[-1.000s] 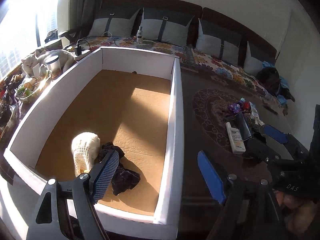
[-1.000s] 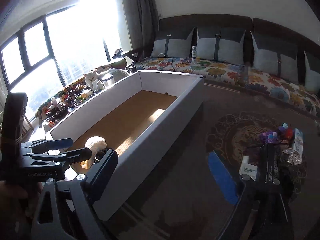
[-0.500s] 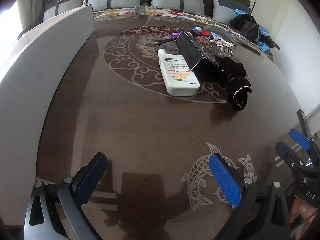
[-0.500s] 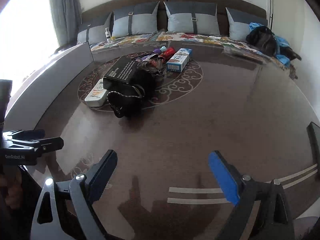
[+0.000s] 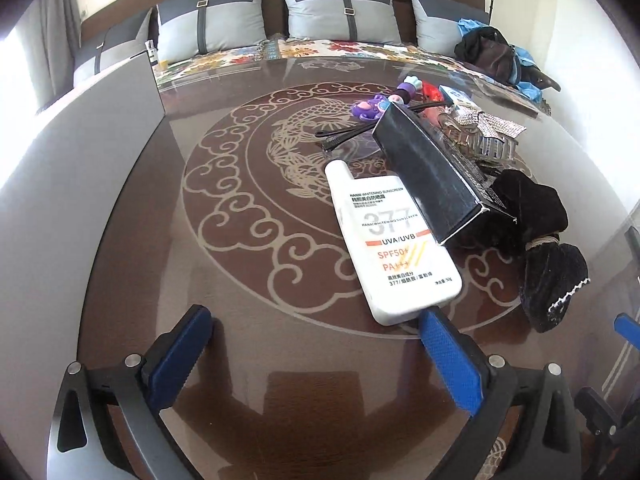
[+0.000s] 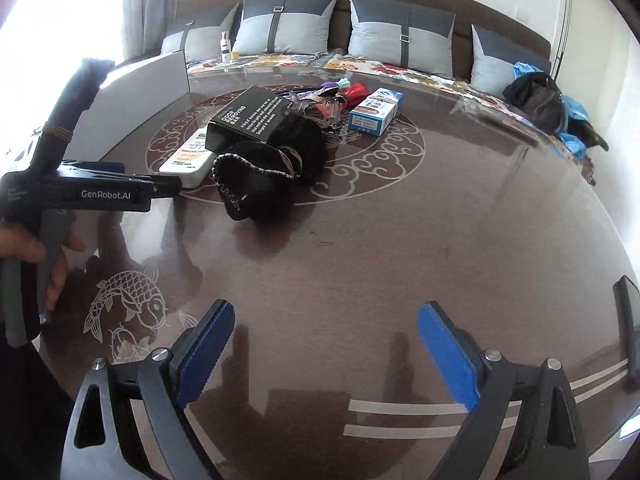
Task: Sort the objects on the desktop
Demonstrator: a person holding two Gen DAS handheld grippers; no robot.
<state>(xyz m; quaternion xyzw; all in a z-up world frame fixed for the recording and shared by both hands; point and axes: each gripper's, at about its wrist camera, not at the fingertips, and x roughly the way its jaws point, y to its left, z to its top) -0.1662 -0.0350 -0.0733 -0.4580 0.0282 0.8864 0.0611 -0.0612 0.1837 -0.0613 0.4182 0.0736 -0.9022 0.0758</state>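
Note:
A pile of objects lies mid-table. A white sunscreen tube lies flat, just ahead of my left gripper, which is open and empty; its right pad sits at the tube's near end. A black box leans over the tube. A black fabric pouch lies to the right. The right wrist view shows the pouch, the black box, the tube and a blue-white box. My right gripper is open and empty, well short of the pile.
The white wall of the sorting box stands along the left. Purple and red toys, black hair sticks and a sparkly clip lie behind the pile. Cushions and a dark bag sit on the bench beyond.
Both grippers swung away from the sorting box toward the pile. My left gripper has since moved closer to the sunscreen tube. Both stay open.

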